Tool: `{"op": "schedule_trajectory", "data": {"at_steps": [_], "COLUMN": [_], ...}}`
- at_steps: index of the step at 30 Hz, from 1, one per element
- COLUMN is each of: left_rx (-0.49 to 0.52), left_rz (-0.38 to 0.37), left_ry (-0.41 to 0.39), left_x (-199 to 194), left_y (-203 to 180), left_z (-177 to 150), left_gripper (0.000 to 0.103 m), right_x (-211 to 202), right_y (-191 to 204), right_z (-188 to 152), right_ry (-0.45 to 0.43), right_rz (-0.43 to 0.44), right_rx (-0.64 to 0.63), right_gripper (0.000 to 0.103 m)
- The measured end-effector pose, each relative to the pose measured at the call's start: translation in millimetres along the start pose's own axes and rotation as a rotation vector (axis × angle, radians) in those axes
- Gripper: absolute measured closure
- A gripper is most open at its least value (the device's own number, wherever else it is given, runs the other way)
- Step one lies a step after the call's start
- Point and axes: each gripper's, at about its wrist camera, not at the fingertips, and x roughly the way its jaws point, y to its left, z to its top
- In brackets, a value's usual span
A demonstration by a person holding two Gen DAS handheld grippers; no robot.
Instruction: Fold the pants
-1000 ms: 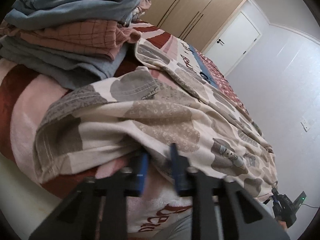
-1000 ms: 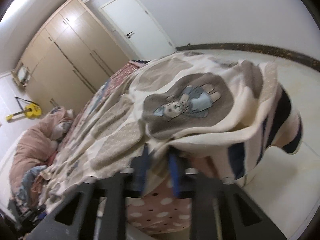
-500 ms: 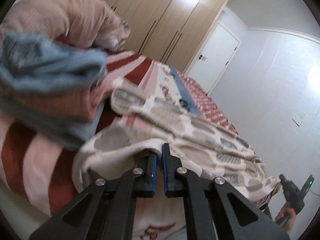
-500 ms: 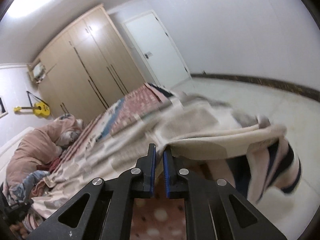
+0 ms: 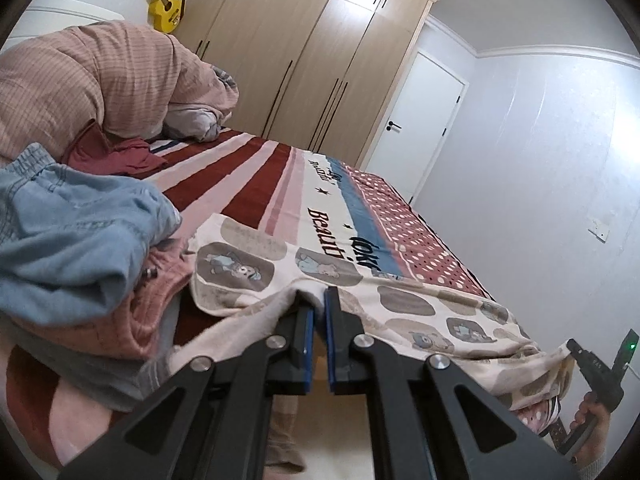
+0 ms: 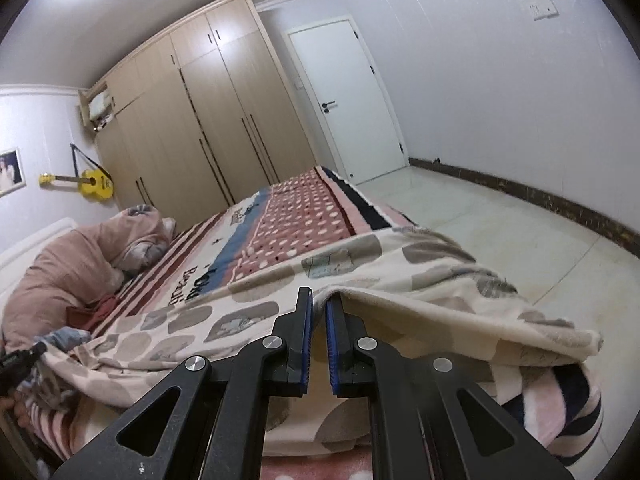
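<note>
Cream pants (image 5: pixel 404 300) printed with grey patches and cartoon animals stretch along the near edge of the bed. My left gripper (image 5: pixel 319 300) is shut on their near hem, lifting the cloth into a small peak. In the right wrist view the same pants (image 6: pixel 400 264) drape over the bed's corner, and my right gripper (image 6: pixel 319 300) is shut on the edge there, which is also raised. The right gripper (image 5: pixel 592 368), held by a hand, shows at the far right of the left wrist view.
A pile of folded clothes topped by blue denim (image 5: pixel 72 240) sits at the left of the striped bedspread (image 5: pixel 248 176). A pink duvet (image 5: pixel 100 80) is heaped at the head. Wardrobe (image 6: pixel 200 120), white door (image 6: pixel 352 100) and tiled floor (image 6: pixel 500 232) lie beyond.
Both grippers closed on the pants' edge and rose with it. The cloth went from a bunched heap to a strip pulled taut along the bed's edge between them.
</note>
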Motion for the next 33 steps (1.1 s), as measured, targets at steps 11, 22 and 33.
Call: {"op": "schedule_trajectory", "data": {"at_steps": [11, 22, 33], "left_rx": [0.056, 0.099, 0.246], "left_rz": [0.046, 0.124, 0.184], "left_ry": [0.023, 0.149, 0.22], "left_x": [61.1, 177.3, 200.7], "left_y": [-6.4, 6.1, -3.6], "left_z": [48.6, 65.4, 74.4], "left_gripper": [0.1, 0.099, 0.022], "right_x": [64.8, 183.6, 226.5], "right_y": [24.9, 29.4, 18.2], "right_z": [68.6, 83.4, 54.4], "right_ry": [0.003, 0.126, 0.283], "right_rz": [-0.018, -0.047, -0.035], "right_rx": [-0.127, -0.229, -0.22], "right_gripper": [0.101, 0.102, 0.052]}}
